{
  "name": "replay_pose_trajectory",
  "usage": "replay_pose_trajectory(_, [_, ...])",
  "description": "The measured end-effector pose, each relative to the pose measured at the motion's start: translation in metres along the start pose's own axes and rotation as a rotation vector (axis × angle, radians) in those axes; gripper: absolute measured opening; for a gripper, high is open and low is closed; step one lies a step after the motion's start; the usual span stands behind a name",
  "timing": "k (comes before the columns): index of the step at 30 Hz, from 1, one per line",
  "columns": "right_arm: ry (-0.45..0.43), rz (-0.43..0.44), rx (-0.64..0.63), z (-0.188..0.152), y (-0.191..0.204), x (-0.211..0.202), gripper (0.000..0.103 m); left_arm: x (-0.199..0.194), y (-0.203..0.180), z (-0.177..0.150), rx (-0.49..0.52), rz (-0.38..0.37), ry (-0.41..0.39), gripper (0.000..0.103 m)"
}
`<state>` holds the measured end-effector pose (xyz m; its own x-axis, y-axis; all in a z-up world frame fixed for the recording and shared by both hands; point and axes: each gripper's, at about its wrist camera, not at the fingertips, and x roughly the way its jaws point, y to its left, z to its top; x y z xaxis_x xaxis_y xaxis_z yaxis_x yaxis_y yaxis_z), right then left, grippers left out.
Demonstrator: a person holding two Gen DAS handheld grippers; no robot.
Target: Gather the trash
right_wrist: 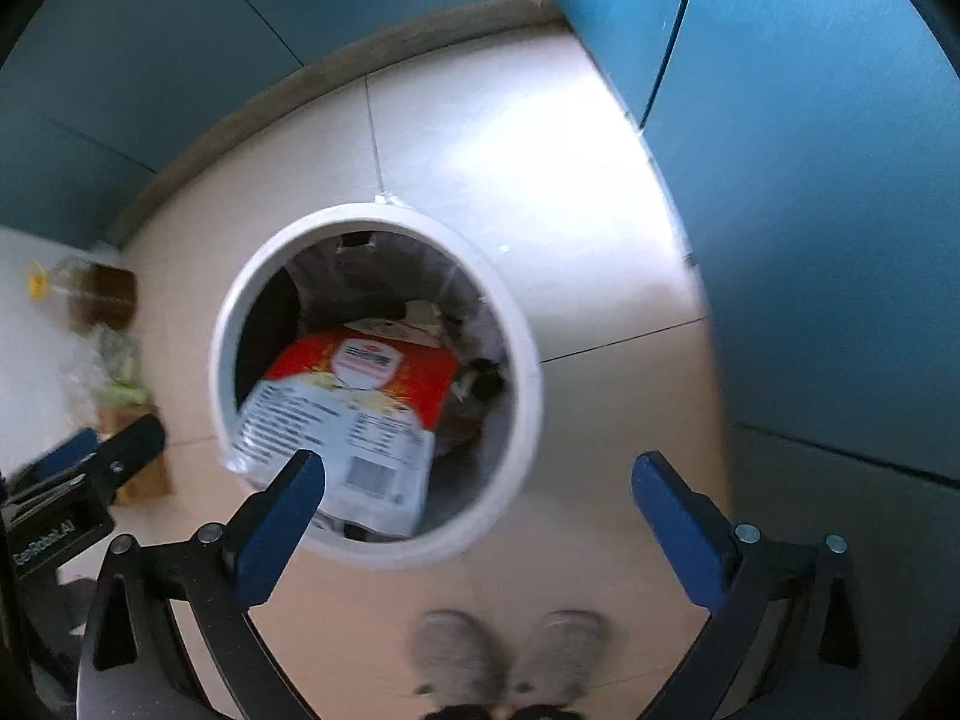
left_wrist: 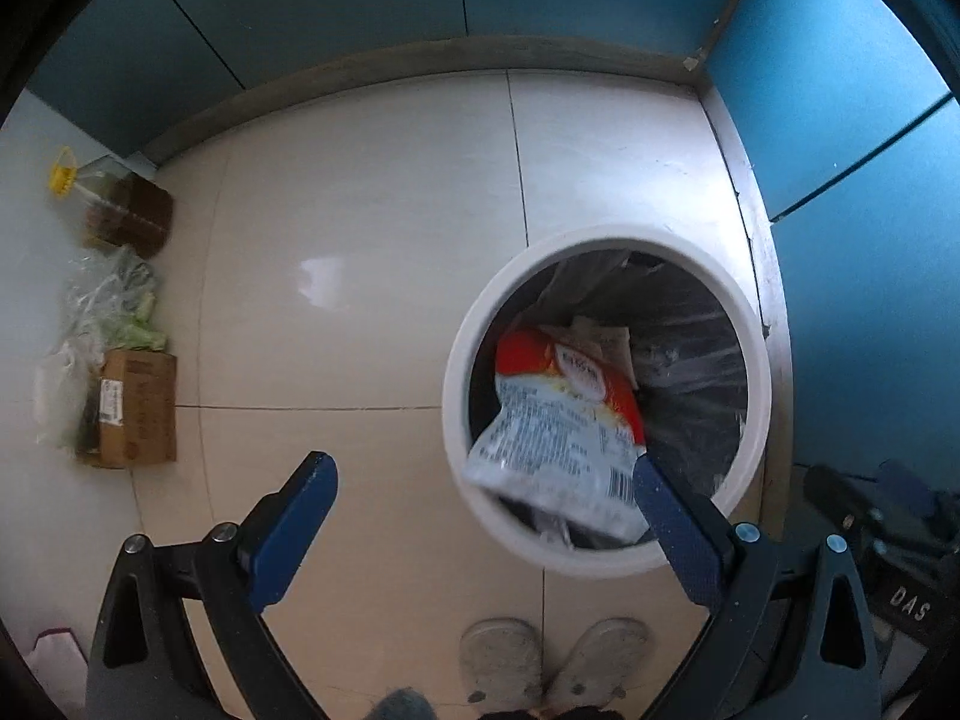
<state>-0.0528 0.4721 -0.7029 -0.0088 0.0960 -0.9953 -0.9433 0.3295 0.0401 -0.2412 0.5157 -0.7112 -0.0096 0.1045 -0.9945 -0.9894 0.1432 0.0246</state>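
A white round trash bin (left_wrist: pixel 759 372) with a dark liner stands on the tiled floor below both grippers. A red and white snack packet (left_wrist: pixel 558 420) lies tilted in its mouth, its lower end over the near rim, on top of other rubbish. My left gripper (left_wrist: pixel 480 465) points down with its blue jaws wide apart; the packet's corner sits beside the right fingertip, and no pad presses it. In the right wrist view the same bin (right_wrist: pixel 527 396) and packet (right_wrist: pixel 342 414) show. My right gripper (right_wrist: pixel 478 462) is also open and holds nothing.
Blue cabinet fronts (left_wrist: pixel 840 138) close in the bin at the back and right. Along the left wall stand a cardboard box (left_wrist: pixel 141 408), plastic bags (left_wrist: pixel 108 312) and a bottle with a yellow cap (left_wrist: pixel 60 177). A person's shoes (left_wrist: pixel 552 660) are near the bin.
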Motion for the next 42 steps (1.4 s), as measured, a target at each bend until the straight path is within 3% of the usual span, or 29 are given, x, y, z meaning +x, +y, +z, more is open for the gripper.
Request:
replay_pose_trajectory(5, [-0.044,-0.053,-0.020,-0.014,-0.002,-0.046,0.103,-0.036,0.001,-0.017,-0.010,0.030,-0.025,0.101])
replay_pose_trajectory(9, [-0.084,-0.066,-0.041,-0.023,0.002,-0.095,0.103,-0.085,0.001,-0.029,-0.018,0.032,-0.065,0.101])
replay_pose_trajectory(16, [-0.164,-0.086,-0.078,-0.044,0.009,-0.222,0.103,-0.213,0.005,-0.054,-0.033,0.007,-0.153,0.101])
replay_pose_trajectory(21, [-0.241,-0.078,-0.106,-0.069,0.016,-0.335,0.103,-0.312,0.007,-0.081,-0.024,-0.027,-0.219,0.101])
replay_pose_trajectory(31, [-0.403,-0.038,-0.103,-0.155,0.028,-0.552,0.103,-0.491,0.028,-0.150,-0.010,-0.084,-0.336,0.101])
replay_pose_trajectory(38, [-0.453,0.028,-0.080,-0.223,0.026,-0.650,0.103,-0.565,0.039,-0.199,0.006,-0.117,-0.392,0.101])
replay_pose_trajectory(42, [-0.469,0.076,-0.083,-0.265,0.022,-0.686,0.103,-0.599,0.041,-0.224,0.020,-0.151,-0.410,0.101])
